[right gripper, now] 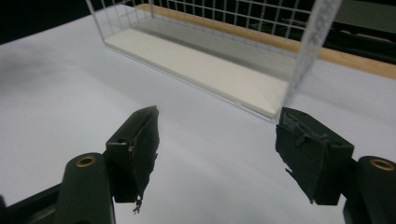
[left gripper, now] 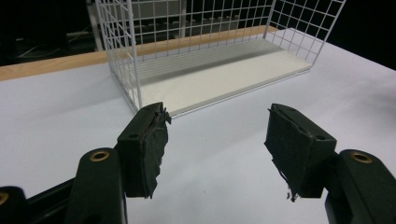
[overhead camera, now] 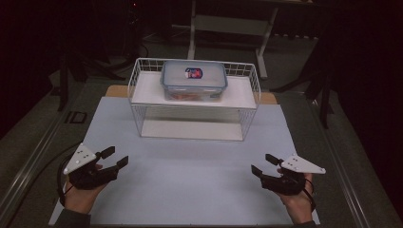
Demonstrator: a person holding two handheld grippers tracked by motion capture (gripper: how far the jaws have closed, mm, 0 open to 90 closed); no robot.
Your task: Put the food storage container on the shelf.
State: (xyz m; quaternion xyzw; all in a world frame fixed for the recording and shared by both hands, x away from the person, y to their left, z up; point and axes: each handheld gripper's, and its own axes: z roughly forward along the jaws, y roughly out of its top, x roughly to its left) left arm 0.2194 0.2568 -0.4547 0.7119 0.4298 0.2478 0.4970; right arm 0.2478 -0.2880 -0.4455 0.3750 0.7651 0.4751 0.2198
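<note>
Left gripper [overhead camera: 115, 157] sits at about 8 o'clock on the table [overhead camera: 190, 190], held in a hand [overhead camera: 81, 194], jaws spread apart and holding nothing; the left gripper view confirms a wide gap with only white tabletop between the worn black pads [left gripper: 147, 149]. Cable trails off toward 7 o'clock.

Centre, around 12 o'clock: a white wire rack [overhead camera: 142, 102] with a shelf on top and an open bay under it. On the upper shelf rests a lidded plastic container [overhead camera: 194, 80], clear walls, blue-grey lid with clip flaps and a small red-blue sticker; something reddish inside, contents too blurred to name. The container is well apart from both grippers and is the nearest thing to work on.

Handling guess: rigid box, smooth and likely slippery on the lid, moderate weight with contents, not fragile. Best hold looks like the two short ends or under the lid rim, one gripper per side. The low wire rail round the shelf stands in the way, so a lift up before pulling toward 6 o'clock seems needed. The rack itself looks light and may slide if bumped.

Right gripper [overhead camera: 261, 164] at about 4 o'clock, jaws likewise parted and empty, pointing at the rack corner in the right gripper view.

Behind, at 12 o'clock, a dark floor and a desk frame [overhead camera: 228, 23].
</note>
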